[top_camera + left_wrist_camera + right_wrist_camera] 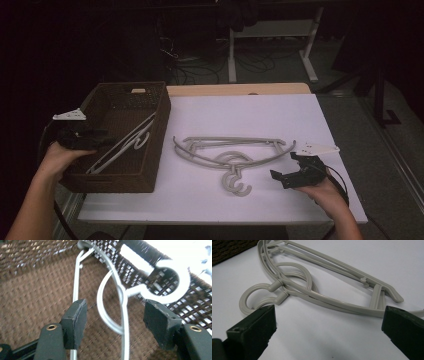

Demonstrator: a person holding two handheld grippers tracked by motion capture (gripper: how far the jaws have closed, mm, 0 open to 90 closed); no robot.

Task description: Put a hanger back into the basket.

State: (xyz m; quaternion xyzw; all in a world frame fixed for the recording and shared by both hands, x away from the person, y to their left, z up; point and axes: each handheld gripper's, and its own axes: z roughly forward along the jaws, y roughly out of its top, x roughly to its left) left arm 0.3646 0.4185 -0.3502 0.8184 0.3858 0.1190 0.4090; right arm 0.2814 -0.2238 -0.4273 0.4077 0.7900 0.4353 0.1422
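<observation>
While left gripper (102, 136) gapes over basket (156, 145), hangers (230, 155) lie tabled.

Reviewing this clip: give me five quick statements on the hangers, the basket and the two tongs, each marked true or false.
1. A white plastic hanger lies inside the dark brown woven basket. True.
2. The left tongs are clamped on that hanger. False: their jaws stand open, one on each side of the hanger's wires, touching nothing.
3. Beige plastic hangers lie stacked on the white table top. True.
4. The right tongs hold a hanger in the air. False: they are open, with the beige hangers flat on the table beyond them.
5. The basket sits at the table's right side. False: it sits at the left edge.
</observation>
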